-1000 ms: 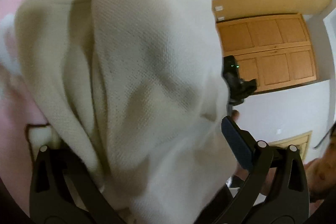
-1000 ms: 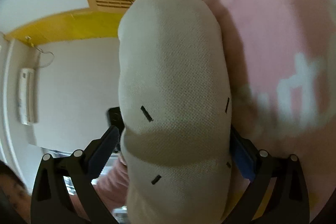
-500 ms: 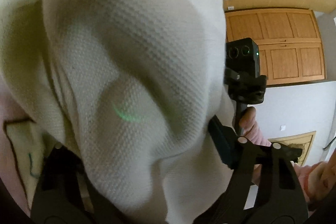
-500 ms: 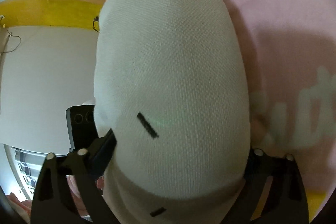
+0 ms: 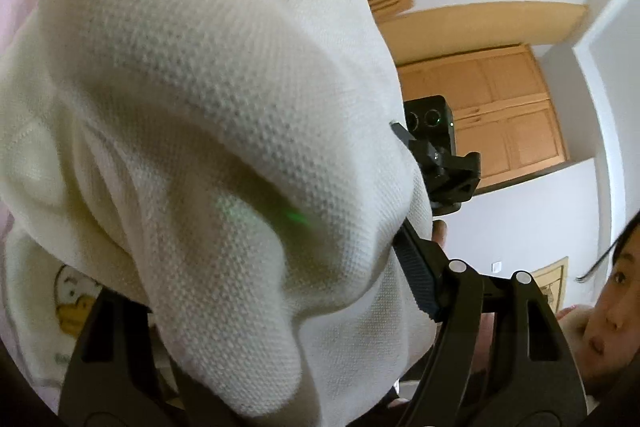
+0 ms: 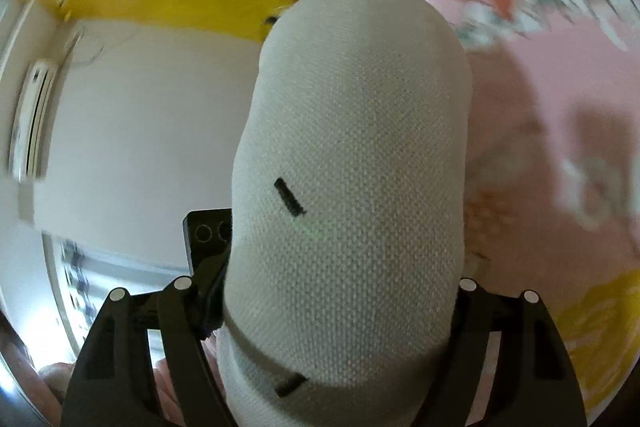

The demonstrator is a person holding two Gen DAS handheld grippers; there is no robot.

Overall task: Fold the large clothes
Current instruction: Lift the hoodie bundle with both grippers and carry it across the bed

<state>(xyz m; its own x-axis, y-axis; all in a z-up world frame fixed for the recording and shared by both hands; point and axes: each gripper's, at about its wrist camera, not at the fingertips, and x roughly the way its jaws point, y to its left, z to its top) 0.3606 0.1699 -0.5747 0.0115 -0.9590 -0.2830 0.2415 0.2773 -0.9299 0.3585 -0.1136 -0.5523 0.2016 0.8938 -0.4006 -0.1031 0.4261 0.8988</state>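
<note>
One cream-white waffle-knit garment [image 5: 224,115] is bunched between the two fingers of the left gripper [image 5: 276,291], its bulge running away from the camera and filling most of the left wrist view. A small printed cartoon figure with a yellow body [image 5: 74,301] shows on the cloth at lower left; no lettering on it can be read. The left fingers are clenched on the fabric, the dark ribbed pad [image 5: 416,269] pressing its right side. In the right wrist view the same garment [image 6: 352,187] stands as one long upright roll with two short black marks, held between the right gripper [image 6: 340,307] whose jaws are closing on it. Behind lies a pink bedspread [image 6: 560,75] with blurred, illegible white lettering. Wooden cupboard doors [image 5: 500,115] sit beyond.
</note>
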